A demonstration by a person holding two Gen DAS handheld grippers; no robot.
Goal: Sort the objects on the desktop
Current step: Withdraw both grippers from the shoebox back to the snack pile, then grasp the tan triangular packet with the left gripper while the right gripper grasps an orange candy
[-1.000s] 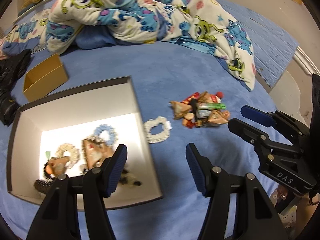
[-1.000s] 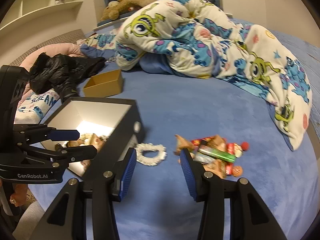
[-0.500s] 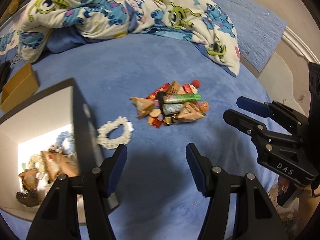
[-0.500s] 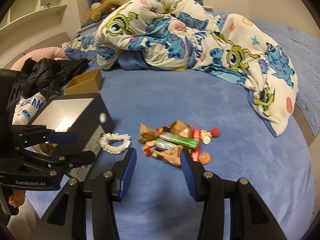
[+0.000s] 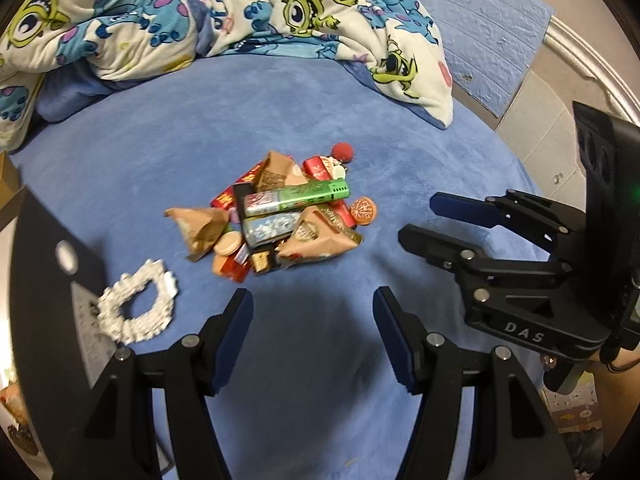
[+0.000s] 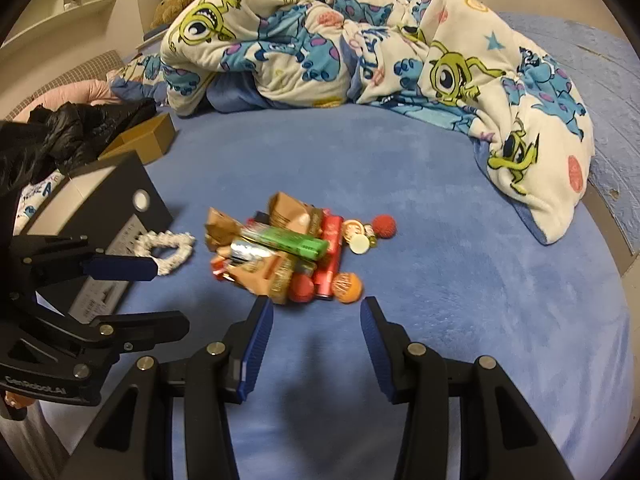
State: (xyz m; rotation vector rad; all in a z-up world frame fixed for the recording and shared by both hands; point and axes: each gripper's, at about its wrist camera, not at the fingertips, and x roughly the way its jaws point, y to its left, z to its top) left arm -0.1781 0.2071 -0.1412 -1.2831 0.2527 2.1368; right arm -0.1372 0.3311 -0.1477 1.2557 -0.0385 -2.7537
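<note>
A pile of snack packets [image 5: 276, 220] lies on the blue bed cover, with a green tube [image 5: 296, 198] on top; it shows in the right wrist view too [image 6: 280, 252]. A white scrunchie [image 5: 138, 308] lies left of the pile, beside the black box [image 5: 52, 300], also seen from the right wrist [image 6: 166, 248]. My left gripper [image 5: 312, 336] is open and empty, just short of the pile. My right gripper [image 6: 316, 340] is open and empty, close in front of the pile.
A cartoon-print quilt [image 6: 360, 48] is heaped at the back. A small brown cardboard box [image 6: 144, 140] and black clothing [image 6: 72, 136] lie at the left. The bed's edge [image 5: 500, 128] runs along the right side.
Both grippers have swung right, away from the black box, and moved closer to the snack pile. The box's inside has left the left wrist view. Both stay open.
</note>
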